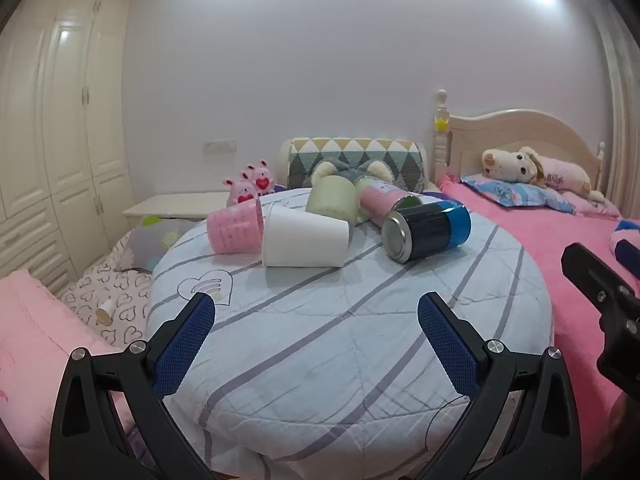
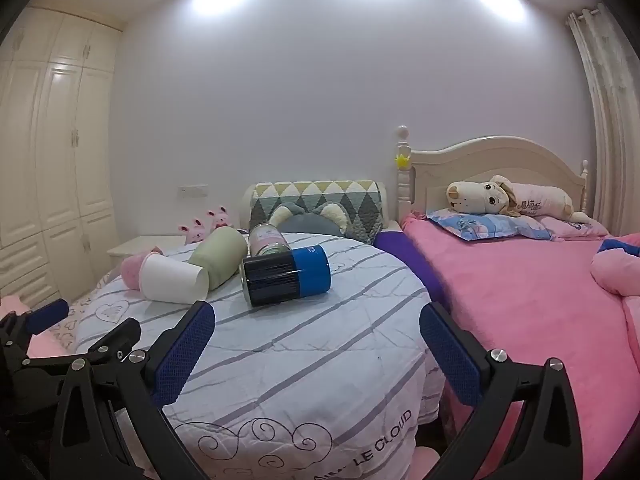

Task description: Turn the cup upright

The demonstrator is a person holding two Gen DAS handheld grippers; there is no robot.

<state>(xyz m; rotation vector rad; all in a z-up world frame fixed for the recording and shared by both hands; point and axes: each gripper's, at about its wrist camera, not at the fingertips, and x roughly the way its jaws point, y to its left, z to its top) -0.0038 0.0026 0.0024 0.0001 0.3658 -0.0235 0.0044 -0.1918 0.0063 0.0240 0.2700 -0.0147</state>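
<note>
Several cups lie on their sides on a round table with a striped pale-blue cloth (image 1: 320, 340): a pink cup (image 1: 235, 230), a white cup (image 1: 304, 242), a green cup (image 1: 332, 199), a pink-and-green tumbler (image 1: 386, 200) and a black-and-blue steel tumbler (image 1: 426, 230). The right wrist view shows the white cup (image 2: 172, 280), green cup (image 2: 220, 256) and black-and-blue tumbler (image 2: 286, 280). My left gripper (image 1: 316, 328) is open and empty, short of the cups. My right gripper (image 2: 316, 336) is open and empty, just in front of the black-and-blue tumbler.
A pink bed (image 2: 520, 300) with a plush dog (image 2: 492, 196) lies to the right. A patterned cushion (image 1: 356, 160) and pink bunnies (image 1: 252, 186) stand behind the table. A wardrobe (image 1: 60, 140) fills the left wall. The right gripper's body (image 1: 608, 304) shows at the right edge.
</note>
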